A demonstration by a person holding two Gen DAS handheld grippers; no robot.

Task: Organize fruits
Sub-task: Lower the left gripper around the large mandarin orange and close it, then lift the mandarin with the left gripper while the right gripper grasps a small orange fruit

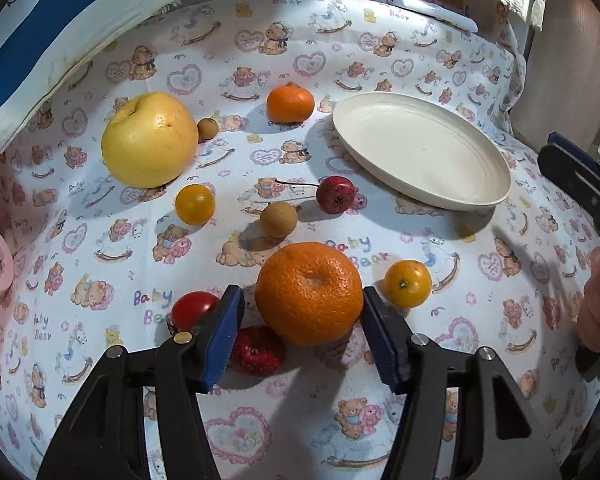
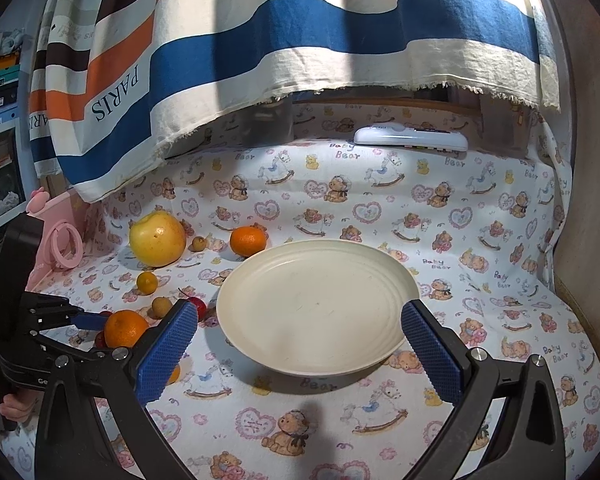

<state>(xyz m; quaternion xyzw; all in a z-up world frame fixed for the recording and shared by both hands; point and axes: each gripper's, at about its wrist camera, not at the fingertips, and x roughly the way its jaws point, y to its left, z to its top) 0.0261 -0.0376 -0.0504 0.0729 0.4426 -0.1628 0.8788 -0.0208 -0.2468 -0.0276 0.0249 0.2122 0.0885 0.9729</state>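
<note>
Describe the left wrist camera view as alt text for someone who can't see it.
The left gripper straddles a large orange, its blue pads beside the fruit on either side. More fruit lies scattered on a teddy-bear cloth: a big yellow pear, a smaller orange. An empty cream plate sits right.

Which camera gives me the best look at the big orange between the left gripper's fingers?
The left wrist view: the big orange sits whole and close between the left gripper fingers, a gap showing at the left pad. The right wrist view shows only its top, small, behind the right gripper's finger.
</note>
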